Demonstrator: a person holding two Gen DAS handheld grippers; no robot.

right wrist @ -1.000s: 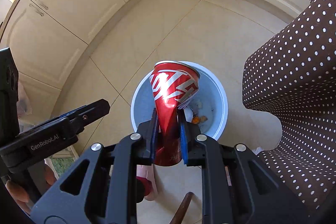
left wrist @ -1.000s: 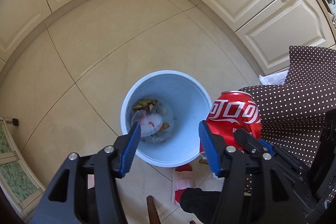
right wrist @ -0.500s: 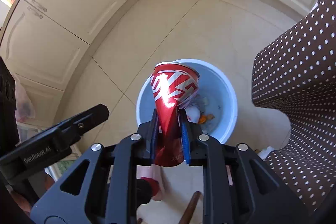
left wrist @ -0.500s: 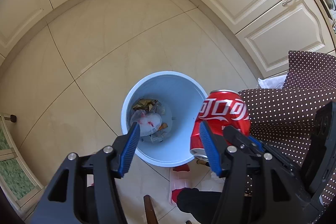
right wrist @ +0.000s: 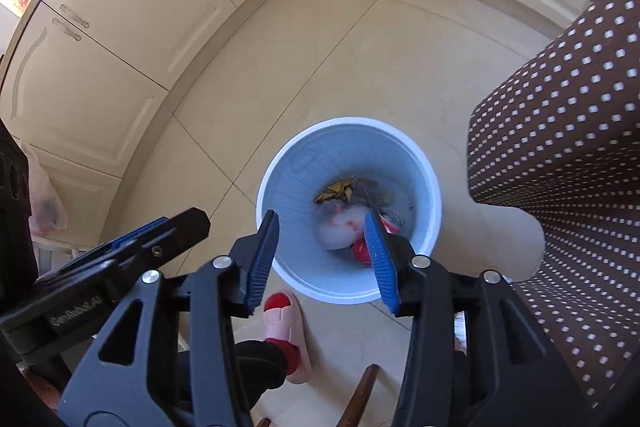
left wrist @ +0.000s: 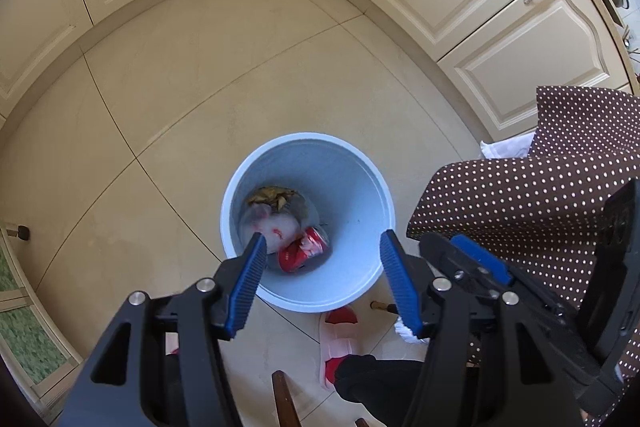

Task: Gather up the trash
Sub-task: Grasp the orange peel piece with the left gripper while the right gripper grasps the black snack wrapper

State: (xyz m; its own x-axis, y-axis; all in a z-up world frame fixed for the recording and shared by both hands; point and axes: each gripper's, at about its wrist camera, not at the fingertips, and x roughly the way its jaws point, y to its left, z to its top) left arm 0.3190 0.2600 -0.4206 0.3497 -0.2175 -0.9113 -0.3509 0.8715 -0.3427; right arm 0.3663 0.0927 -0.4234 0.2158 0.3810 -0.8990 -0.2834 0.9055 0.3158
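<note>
Right gripper (right wrist: 322, 259): I read its jaws spread wide, nothing between them, held above the bin.
Left gripper (left wrist: 322, 281): likewise released and empty, over the bin's near rim.
Bin (left wrist: 352, 187): pale blue, round, standing on the tiled floor (left wrist: 200, 99).
Red can (left wrist: 304, 251): lying on its side at the bin's bottom, touching a white wrapper (left wrist: 276, 227).
Polka-dot cloth (left wrist: 540, 187): beside the bin.
</note>
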